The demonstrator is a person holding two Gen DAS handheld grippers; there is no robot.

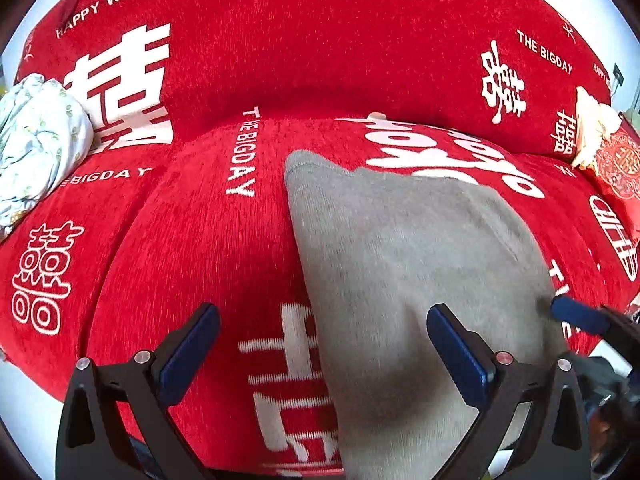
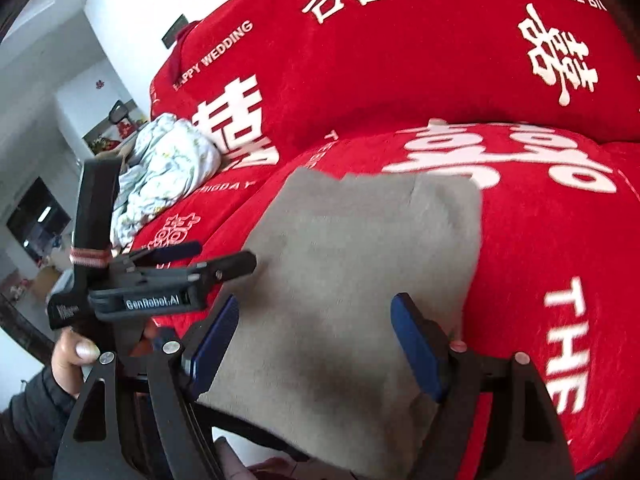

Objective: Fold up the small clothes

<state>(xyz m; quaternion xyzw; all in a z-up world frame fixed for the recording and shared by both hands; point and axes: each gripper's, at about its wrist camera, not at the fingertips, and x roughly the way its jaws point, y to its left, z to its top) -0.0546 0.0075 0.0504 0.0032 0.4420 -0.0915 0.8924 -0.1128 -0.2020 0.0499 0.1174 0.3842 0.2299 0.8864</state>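
Red sofa (image 1: 224, 248), grey garment (image 1: 400, 260), pale floral bundle (image 1: 36, 140), perhaps bedding

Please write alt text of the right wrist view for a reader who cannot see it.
A flat grey fabric garment lies on a red sofa cover with white lettering, between the open blue-padded fingers of the right gripper. The left gripper reaches in from the left; a crumpled pale floral cloth lies behind it.

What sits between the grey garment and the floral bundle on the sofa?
Nothing but bare red sofa cover with white lettering lies between the grey garment and the floral bundle, clearest in the left wrist view.
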